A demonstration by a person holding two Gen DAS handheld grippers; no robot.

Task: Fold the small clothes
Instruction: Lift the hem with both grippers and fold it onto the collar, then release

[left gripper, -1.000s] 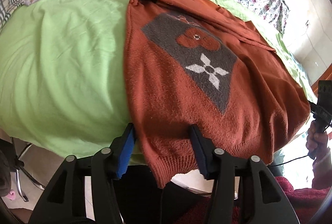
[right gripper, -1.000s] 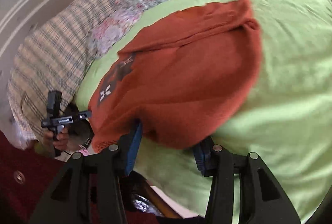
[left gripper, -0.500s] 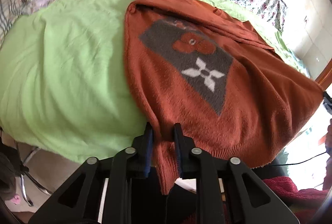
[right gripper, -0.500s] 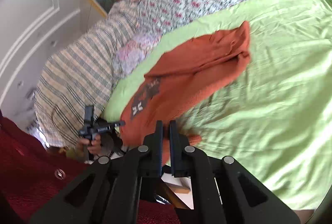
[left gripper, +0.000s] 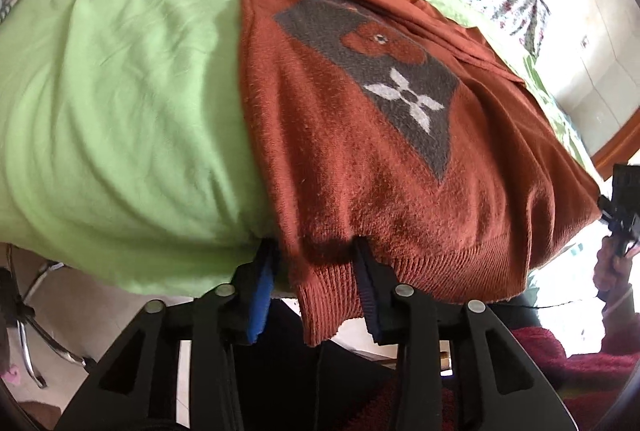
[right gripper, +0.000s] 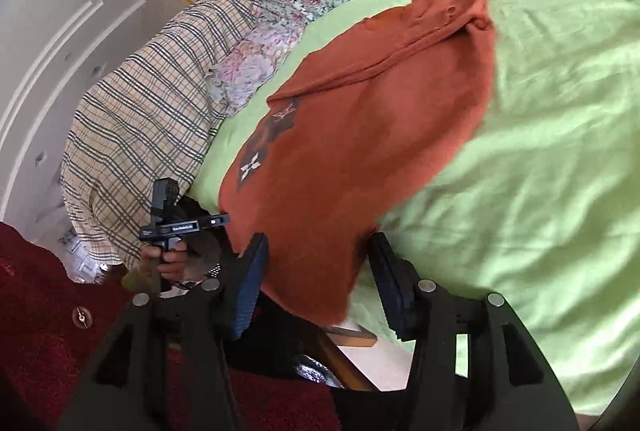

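Left wrist view: my left gripper [left gripper: 316,271] is spread around the sweater [left gripper: 360,159] hem at the bed [left gripper: 120,91] edge; right gripper [right gripper: 316,271] likewise. Next, I judge: close, fold upward.

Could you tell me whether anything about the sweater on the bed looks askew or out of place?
Yes: the sweater lies crooked on the green sheet, its ribbed hem hanging off the bed edge, one corner drooping lowest. Both the left gripper and the right gripper are open around that hem.
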